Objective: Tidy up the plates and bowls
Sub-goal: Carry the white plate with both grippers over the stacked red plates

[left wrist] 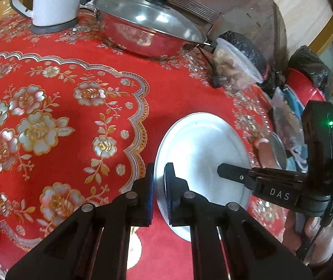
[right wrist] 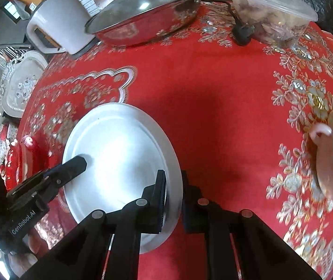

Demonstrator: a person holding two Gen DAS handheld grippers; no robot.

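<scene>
A round silver plate [left wrist: 201,149] lies low over the red flowered tablecloth [left wrist: 61,116], held from both sides. My left gripper [left wrist: 159,193] is shut on its left rim, one finger above and one below. My right gripper [left wrist: 227,172] reaches in from the right in the left wrist view. Seen from the right wrist, the plate [right wrist: 119,158] has the right gripper [right wrist: 173,198] shut on its right rim, and the left gripper [right wrist: 77,163] grips the far side. A pink bowl [right wrist: 330,163] with a metal inside lies tilted at the right; it also shows as the bowl [left wrist: 273,154] behind the plate.
A steel pan with a glass lid [left wrist: 147,28] and a white kettle [left wrist: 56,0] stand at the back. A clear tub of food [left wrist: 236,67] and a black plug [left wrist: 217,79] sit by the pan. A decorated white tray [right wrist: 21,86] lies beyond the table's left edge.
</scene>
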